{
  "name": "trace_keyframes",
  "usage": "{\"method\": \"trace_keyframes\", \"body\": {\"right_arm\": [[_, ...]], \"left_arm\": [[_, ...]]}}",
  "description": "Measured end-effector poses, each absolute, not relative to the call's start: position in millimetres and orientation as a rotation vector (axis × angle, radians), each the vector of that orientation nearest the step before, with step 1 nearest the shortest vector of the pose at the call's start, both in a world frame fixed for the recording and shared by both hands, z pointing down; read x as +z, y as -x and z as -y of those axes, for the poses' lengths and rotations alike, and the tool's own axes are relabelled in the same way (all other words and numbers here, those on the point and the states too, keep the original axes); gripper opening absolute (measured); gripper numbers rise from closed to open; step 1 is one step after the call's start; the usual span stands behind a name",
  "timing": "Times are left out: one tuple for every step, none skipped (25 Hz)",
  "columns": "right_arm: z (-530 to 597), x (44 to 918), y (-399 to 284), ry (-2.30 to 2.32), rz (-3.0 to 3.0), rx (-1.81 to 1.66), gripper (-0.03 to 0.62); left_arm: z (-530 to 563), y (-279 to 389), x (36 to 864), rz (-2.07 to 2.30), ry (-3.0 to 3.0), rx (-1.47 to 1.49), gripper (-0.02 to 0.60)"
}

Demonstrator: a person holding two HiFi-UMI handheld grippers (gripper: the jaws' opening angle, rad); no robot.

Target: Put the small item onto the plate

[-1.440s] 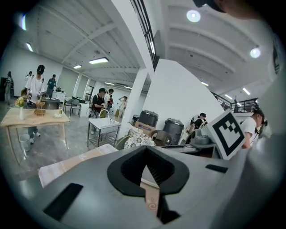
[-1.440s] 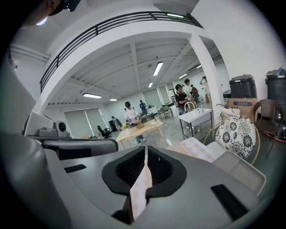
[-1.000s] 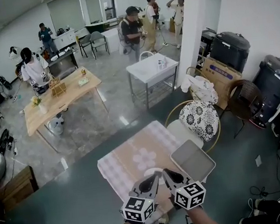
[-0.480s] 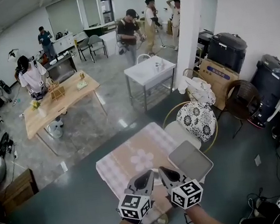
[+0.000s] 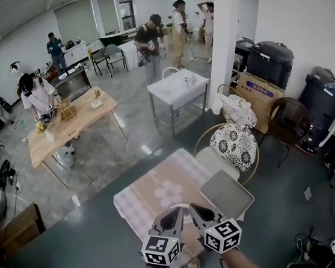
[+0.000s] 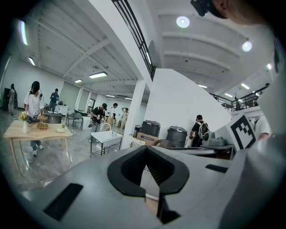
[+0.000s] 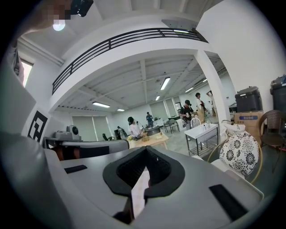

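Grey-green surface [image 5: 79, 250] fills the lower part of the head view, with a pale checked mat [image 5: 156, 189] lying on it at centre. At bottom centre we hold both tools side by side above the mat's near edge. Our left tool [image 5: 176, 214] has its jaws pressed together on nothing, and so does our right tool [image 5: 196, 209]. A white plate [image 5: 185, 205] shows between their tips, mostly covered. We cannot make out the small item. A grey tray [image 5: 226, 194] lies just right of the plate.

1. Surface [image 5: 67, 252]: dark grey-green.
2. Cloth [image 5: 156, 186]: pink-and-white checks, white flower motif.
3. Tray [image 5: 226, 194]: grey.
4. Cushion [image 5: 234, 145]: black-and-white floral.
5. Left gripper [image 5: 179, 211] and right gripper [image 5: 193, 207]: grey, with black-and-white marker cubes.
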State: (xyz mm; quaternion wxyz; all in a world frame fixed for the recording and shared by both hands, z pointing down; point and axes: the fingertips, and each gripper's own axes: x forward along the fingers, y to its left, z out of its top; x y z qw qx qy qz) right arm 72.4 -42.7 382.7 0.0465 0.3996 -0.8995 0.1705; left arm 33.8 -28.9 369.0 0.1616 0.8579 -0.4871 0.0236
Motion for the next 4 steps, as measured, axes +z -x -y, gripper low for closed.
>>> {"method": "trace_keyframes", "body": {"right_arm": [[42.3,383.1,-72.1,-1.217,2.746,0.52,0.014],[42.0,383.5,-71.5,-1.214,2.747,0.52,0.014],[41.9,383.9,-70.7,-1.211,2.747,0.518,0.014],[41.7,384.3,-69.9,-1.209,2.748,0.516,0.014]], "left_arm": [[28.6,-33.8,369.7,1.392,-2.447,0.068,0.005],[28.4,-33.4,370.3,1.393,-2.445,0.069,0.005],[28.3,-32.9,370.7,1.395,-2.444,0.068,0.005],[28.3,-32.3,371.0,1.398,-2.443,0.068,0.005]]}}
